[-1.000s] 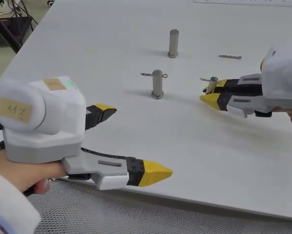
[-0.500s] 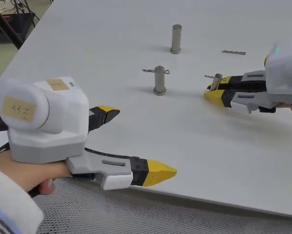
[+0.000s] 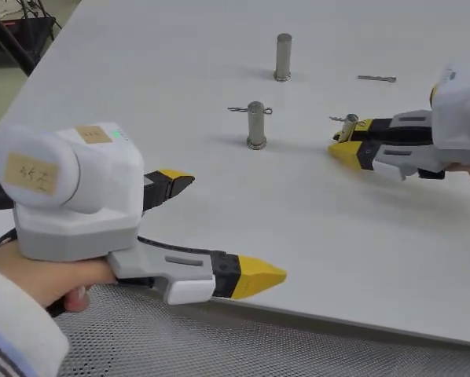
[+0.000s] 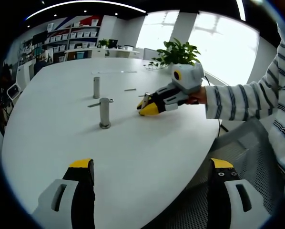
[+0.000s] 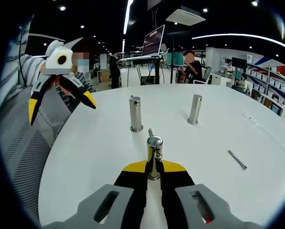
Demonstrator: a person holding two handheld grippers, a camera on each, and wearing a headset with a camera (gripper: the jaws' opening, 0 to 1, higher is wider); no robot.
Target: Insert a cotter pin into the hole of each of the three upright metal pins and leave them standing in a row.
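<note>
Left tongs point(image 3: 235, 228) astride table edge point(image 3: 361, 320)

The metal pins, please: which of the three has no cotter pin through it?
The farthest pin; the middle pin and the held pin in the right gripper each carry one.

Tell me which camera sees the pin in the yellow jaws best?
The right gripper view: the metal pin stands close and central, its cotter pin visible. The head view shows it small; the left gripper view shows it tiny, held by the right gripper.
</note>
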